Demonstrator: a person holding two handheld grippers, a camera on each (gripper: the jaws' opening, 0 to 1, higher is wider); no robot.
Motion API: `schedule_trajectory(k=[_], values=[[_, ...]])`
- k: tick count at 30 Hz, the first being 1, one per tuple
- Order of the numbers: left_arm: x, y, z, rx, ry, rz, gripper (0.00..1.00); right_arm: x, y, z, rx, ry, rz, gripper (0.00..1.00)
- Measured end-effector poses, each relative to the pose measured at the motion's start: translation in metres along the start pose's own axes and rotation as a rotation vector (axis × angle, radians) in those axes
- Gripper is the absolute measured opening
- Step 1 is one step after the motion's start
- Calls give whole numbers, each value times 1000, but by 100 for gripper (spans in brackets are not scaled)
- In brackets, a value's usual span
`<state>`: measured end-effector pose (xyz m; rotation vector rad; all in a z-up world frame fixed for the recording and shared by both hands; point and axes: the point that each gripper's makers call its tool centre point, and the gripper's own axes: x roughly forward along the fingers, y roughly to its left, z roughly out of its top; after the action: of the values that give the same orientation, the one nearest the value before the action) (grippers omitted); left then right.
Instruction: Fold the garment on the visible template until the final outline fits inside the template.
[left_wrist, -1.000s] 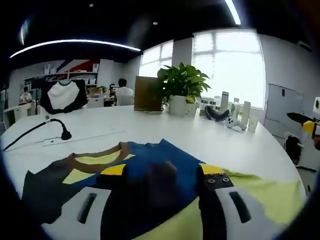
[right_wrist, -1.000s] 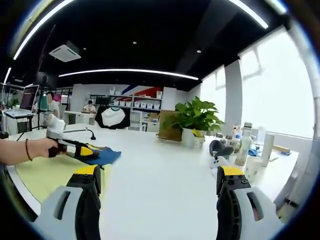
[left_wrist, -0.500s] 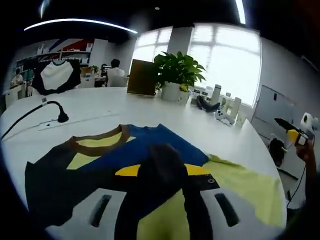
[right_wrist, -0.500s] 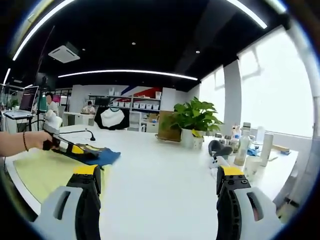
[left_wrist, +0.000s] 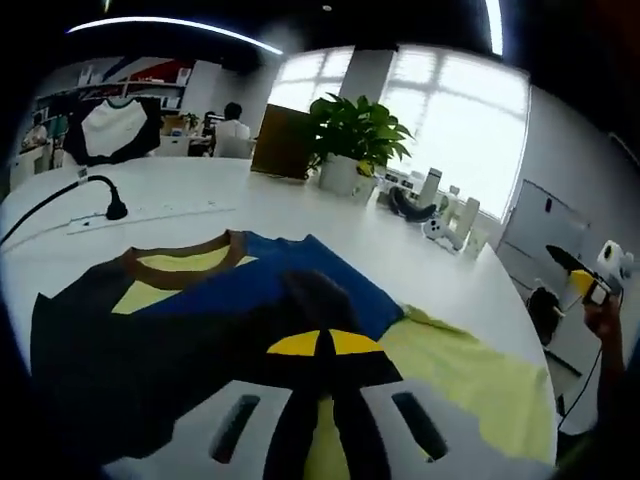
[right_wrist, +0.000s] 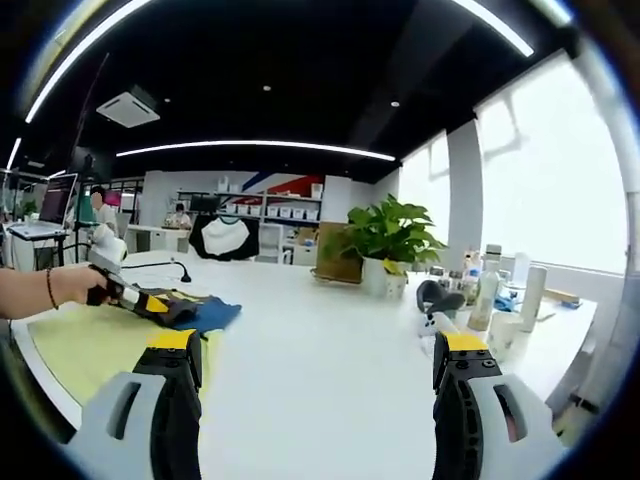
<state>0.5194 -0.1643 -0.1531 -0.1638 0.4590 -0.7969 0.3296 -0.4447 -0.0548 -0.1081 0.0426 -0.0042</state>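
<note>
On the white round table (left_wrist: 300, 215) lies the garment (left_wrist: 200, 310), a T-shirt in blue and dark panels with a brown collar (left_wrist: 180, 272), resting over the pale yellow template (left_wrist: 470, 370), which sticks out bare toward the table's edge. Left gripper (left_wrist: 320, 345): in the left gripper view its yellow-tipped jaws stand pressed together low over the shirt, with dark cloth bunched at the tips; they read as clenched on a fold of the garment. From the right gripper view the same gripper (right_wrist: 150, 300) is seen held by the person's hand (right_wrist: 75, 285) down at the blue cloth (right_wrist: 205, 315) on the template sheet (right_wrist: 80, 350). Right gripper (right_wrist: 315, 375): jaws spread wide apart, holding nothing, hovering over bare table well away from the shirt. Progress, as judged: early. The shirt lies mostly spread, and its dark left portion runs off toward the edge of the left gripper view, so whether it fits the outline cannot be told. Left to do: carry the pinched part over, fold the remaining sides in, check that no cloth overhangs the yellow sheet. A potted plant (left_wrist: 355, 150) and a gooseneck microphone (left_wrist: 115, 208) stand farther back on the table.
</note>
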Motion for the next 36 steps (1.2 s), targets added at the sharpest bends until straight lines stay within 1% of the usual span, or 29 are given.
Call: schedule_trajectory(k=[1, 3, 4, 6, 9, 14, 19, 22, 26, 30, 36], values=[[0, -1, 3, -13, -11, -6, 1, 0, 0, 0, 0, -1, -2, 99], [0, -5, 8, -76, -24, -41, 1, 0, 0, 0, 2, -5, -3, 99], [0, -7, 12, -92, -37, -59, 1, 0, -1, 0, 3, -5, -5, 99], [0, -8, 12, -105, -36, -68, 1, 0, -1, -1, 3, -3, -7, 99], [1, -13, 14, -108, -41, -86, 1, 0, -1, -2, 7, -5, -6, 99], [11, -33, 20, -73, -54, -126, 1, 0, -2, -5, 11, 2, -9, 99], [21, -52, 14, -32, -30, -154, 1, -2, -5, -3, 12, -5, -18, 99], [26, -57, 4, -10, 7, -156, 1, -3, -6, -5, 12, 0, -22, 99], [29, -63, -10, 17, 42, -166, 1, -2, -7, -8, 15, 7, -24, 99], [34, -64, -14, 22, 42, -164, 1, 1, -5, -7, 14, 6, -16, 99], [41, -65, -15, 20, 23, -166, 1, 3, -4, -9, 11, 15, -11, 99]])
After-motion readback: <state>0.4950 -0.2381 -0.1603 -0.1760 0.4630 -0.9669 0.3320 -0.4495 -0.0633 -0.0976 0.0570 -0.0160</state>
